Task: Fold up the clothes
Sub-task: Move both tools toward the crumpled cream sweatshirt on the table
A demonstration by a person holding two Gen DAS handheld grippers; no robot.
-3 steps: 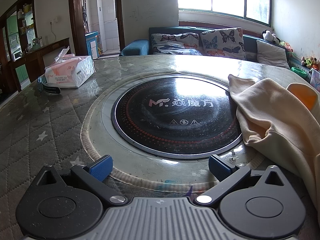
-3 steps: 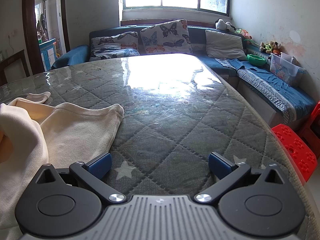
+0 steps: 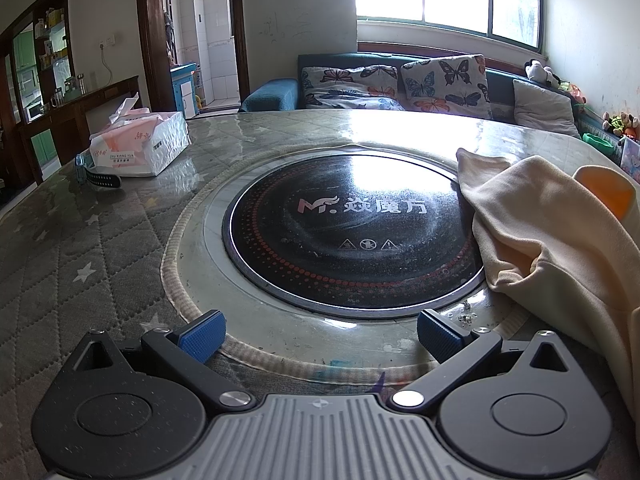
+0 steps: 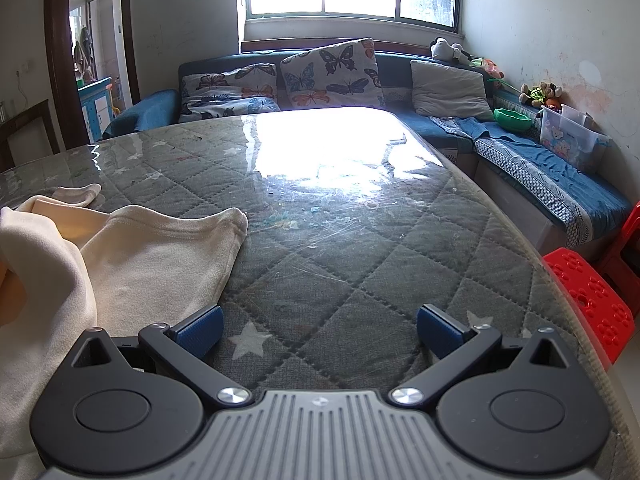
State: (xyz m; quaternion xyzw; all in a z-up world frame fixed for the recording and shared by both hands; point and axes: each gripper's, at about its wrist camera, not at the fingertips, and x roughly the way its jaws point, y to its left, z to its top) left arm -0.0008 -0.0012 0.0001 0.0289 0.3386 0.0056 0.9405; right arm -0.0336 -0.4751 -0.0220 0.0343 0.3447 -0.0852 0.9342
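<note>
Only the left wrist view shows the round black glass cooktop (image 3: pixel 352 236) set into the surface (image 3: pixel 80 264), with a crinkled tissue pack (image 3: pixel 140 146) far left. The soft cream garment (image 3: pixel 560 264) lies rumpled to its right. The right wrist view shows the same garment (image 4: pixel 132 264) at near left on quilted, star-printed cloth under glossy film. The left claw (image 3: pixel 320 334) and right claw (image 4: pixel 318 330) both gape wide, holding nothing.

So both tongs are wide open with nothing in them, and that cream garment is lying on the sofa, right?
Not quite. The cream garment lies on the quilted table, not the sofa, as the right wrist view shows. The rest holds: the left tongs and right tongs are wide open and hold nothing.
</note>
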